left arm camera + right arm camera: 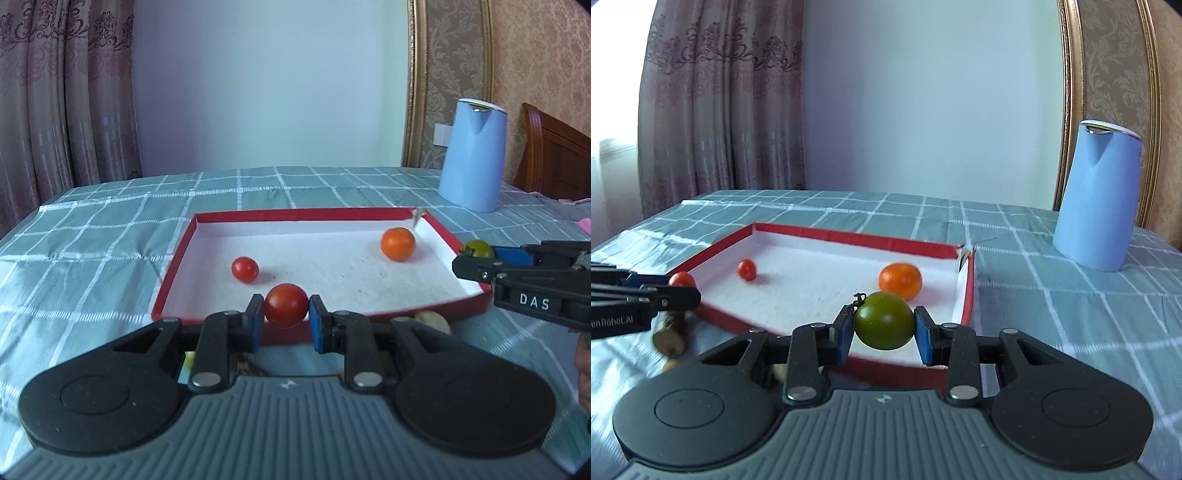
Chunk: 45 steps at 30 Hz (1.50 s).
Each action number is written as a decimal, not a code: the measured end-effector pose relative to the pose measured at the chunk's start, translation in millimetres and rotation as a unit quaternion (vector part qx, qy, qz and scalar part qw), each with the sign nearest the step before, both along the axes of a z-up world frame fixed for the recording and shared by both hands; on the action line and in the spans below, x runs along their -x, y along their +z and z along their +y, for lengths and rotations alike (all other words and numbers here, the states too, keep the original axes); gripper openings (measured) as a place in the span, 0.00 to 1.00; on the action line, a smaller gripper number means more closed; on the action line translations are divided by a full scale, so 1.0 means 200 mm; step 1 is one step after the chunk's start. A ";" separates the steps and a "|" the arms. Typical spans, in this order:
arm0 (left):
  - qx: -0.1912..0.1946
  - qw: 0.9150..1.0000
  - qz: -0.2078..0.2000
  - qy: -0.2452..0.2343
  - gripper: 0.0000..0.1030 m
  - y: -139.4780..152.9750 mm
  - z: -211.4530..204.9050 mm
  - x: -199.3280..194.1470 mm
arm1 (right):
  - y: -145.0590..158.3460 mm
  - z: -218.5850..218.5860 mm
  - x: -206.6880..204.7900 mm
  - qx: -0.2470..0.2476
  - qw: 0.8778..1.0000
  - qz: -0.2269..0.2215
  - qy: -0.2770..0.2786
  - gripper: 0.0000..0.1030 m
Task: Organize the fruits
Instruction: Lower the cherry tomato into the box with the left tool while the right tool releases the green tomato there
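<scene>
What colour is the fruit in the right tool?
Dark green, clearest in the right wrist view.

Soft daylight comes through the curtain (720,110) at left; the wall looks bluish. Fruit shadows are faint. Fisheye bending and dark corners; nearby objects blur slightly.

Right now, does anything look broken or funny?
Yes. The red tray's far right corner is torn open, so its walls gape apart there, near the orange fruit. Everything else looks fine: a small red tomato sits inside the tray.
</scene>
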<state>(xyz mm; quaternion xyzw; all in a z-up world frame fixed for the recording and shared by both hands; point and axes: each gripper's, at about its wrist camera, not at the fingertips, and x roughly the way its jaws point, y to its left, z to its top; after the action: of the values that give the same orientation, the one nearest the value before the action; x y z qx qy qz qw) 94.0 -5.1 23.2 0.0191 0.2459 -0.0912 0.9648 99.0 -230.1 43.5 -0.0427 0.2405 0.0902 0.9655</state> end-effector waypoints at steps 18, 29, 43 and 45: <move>-0.010 0.997 0.069 0.029 0.22 -0.11 -0.03 -0.42 | -0.13 -0.03 -0.38 0.024 0.995 0.089 -0.037 0.33; -0.021 0.997 0.073 0.035 0.24 -0.13 -0.05 -0.44 | -0.14 -0.03 -0.41 0.019 0.994 0.096 -0.042 0.33; -0.025 0.998 0.028 0.056 0.85 -0.10 -0.02 -0.36 | -0.15 0.00 -0.36 0.025 0.996 0.079 -0.039 0.56; -0.025 0.998 0.021 0.060 0.88 -0.10 -0.01 -0.34 | -0.15 0.00 -0.35 0.025 0.996 0.071 -0.040 0.63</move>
<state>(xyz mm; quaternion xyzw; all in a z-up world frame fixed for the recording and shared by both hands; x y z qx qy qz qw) 161.3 -7.0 3.5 0.0268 0.2693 -0.0272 0.9623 169.6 -230.3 14.4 -0.0509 0.3125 0.0481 0.9473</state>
